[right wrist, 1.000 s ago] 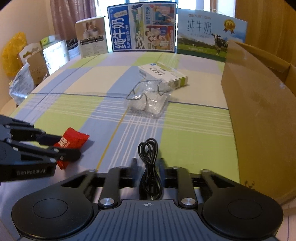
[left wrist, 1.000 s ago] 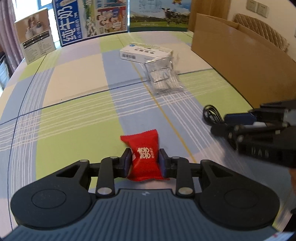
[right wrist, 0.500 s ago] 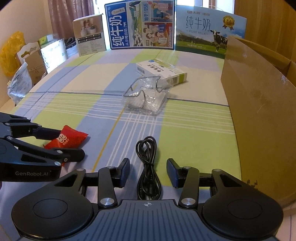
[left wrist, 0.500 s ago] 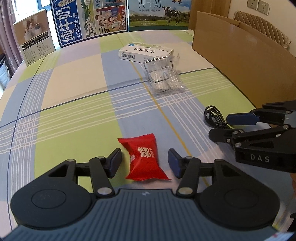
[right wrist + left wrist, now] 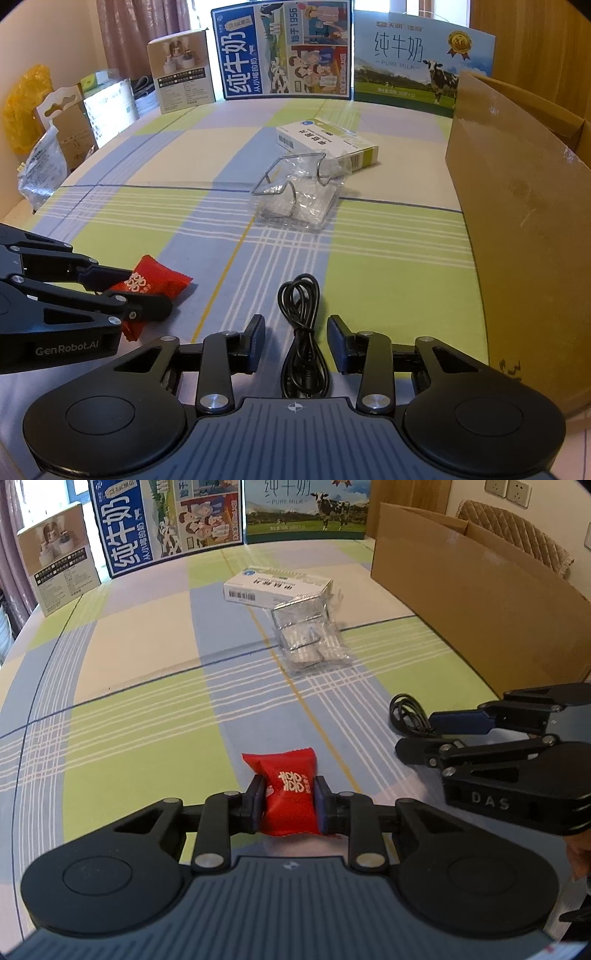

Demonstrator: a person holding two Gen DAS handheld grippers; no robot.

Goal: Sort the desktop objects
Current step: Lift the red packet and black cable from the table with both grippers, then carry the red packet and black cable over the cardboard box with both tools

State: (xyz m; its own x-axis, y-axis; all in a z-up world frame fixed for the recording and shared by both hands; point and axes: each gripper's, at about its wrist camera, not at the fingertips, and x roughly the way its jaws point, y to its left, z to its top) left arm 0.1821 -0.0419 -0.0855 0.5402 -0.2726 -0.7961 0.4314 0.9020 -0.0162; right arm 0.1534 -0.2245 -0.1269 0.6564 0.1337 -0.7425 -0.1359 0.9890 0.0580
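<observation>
Nearest in the left wrist view, the left gripper [image 5: 289, 805] pinches a red candy packet [image 5: 289, 794] between its pads, the packet resting low on the desk [image 5: 140, 672] with white characters on its face that are too stylised to read. At about three o'clock from it sits the right gripper [image 5: 295, 343], its side marked "DAS", with its fingers spread wide. A coiled black cable [image 5: 301, 332] lies straight between those open fingers, its long axis running toward twelve o'clock, so the right gripper is clearly the nearer one to it. A squeeze inward looks like all the grasp would need. In the right wrist view the left gripper's body reads "GenRobot.AI".

Farther out, near twelve o'clock, a clear plastic bag with wire clips [image 5: 295, 195] lies on the plaid cloth, touching or just beside a white medicine box [image 5: 325, 142] with a barcode. At two o'clock stands an open cardboard box [image 5: 517, 221], likely the sorting bin. Against the far edge lean milk cartons [image 5: 421, 59] printed "纯牛奶", "PURE MILK" and "1956".
</observation>
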